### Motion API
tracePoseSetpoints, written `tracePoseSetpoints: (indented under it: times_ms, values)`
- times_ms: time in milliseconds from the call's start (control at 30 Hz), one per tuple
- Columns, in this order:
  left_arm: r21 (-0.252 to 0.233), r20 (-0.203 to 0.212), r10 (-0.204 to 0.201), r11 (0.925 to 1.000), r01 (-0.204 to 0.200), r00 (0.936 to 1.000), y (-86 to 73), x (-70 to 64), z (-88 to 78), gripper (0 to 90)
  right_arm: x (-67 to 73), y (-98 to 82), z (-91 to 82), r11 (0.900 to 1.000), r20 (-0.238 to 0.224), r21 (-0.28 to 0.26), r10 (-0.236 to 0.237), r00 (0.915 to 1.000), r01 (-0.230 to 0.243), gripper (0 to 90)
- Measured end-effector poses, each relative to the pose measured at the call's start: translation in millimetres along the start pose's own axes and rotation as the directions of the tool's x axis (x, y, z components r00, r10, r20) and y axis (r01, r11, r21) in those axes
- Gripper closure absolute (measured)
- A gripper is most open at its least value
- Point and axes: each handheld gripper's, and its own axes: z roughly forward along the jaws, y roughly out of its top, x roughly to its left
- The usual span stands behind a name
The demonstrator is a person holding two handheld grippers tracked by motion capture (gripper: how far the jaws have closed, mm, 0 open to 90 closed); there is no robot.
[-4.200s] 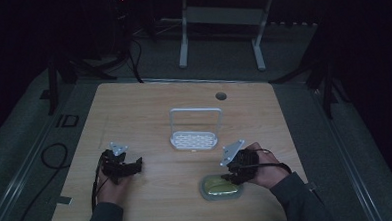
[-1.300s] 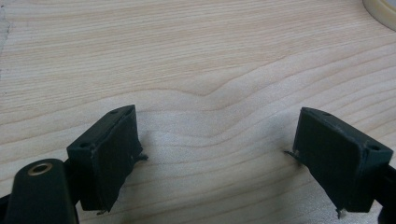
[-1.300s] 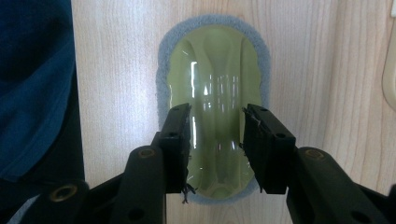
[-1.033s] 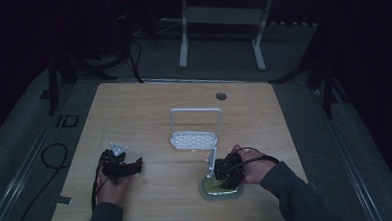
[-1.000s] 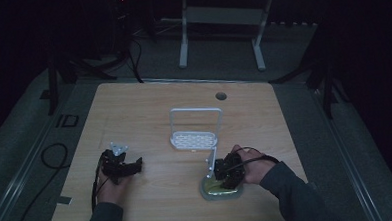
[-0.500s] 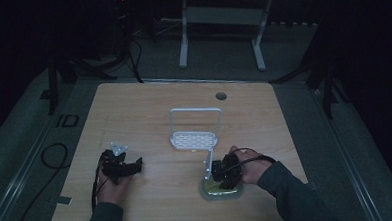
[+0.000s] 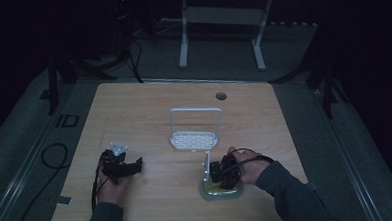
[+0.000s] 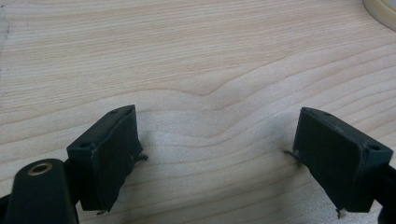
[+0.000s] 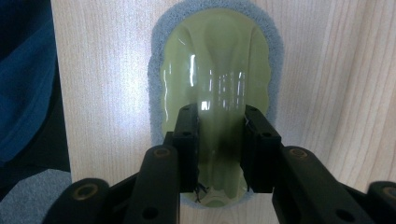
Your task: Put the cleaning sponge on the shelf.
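Since four seconds ago our right gripper [image 7: 221, 173] has dropped from beside the green scrubber [image 9: 215, 79] onto it; its jaws have just been closing and now clench the raised middle. The scrubber lies near the table's [image 7: 148, 100] front edge. Left gripper [image 7: 131, 167] rests unmoved, jaws wide, nothing between.

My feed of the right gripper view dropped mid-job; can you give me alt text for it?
The right gripper has just closed its two black jaws on the raised middle ridge of a glossy yellow-green oval sponge with a grey scouring base. The sponge lies flat on the pale wooden table, near its edge.
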Motion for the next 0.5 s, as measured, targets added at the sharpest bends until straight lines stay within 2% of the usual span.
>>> tracePoseSetpoints:
  times_ms: [233, 500]
  values:
    - [0.0, 0.0, 0.0, 1.0, 0.0, 1.0, 0.0, 0.0, 0.0, 14.5, 0.7, 0.4, -0.6, 1.0, 0.006, 0.004, -0.016, 0.9999, 0.016, 71.2]
    - [0.0, 0.0, 0.0, 1.0, 0.0, 1.0, 0.0, 0.0, 0.0, 14.5, 1.5, -0.5, -2.6, 1.0, 0.012, 0.002, -0.007, 0.9999, 0.007, 71.4]
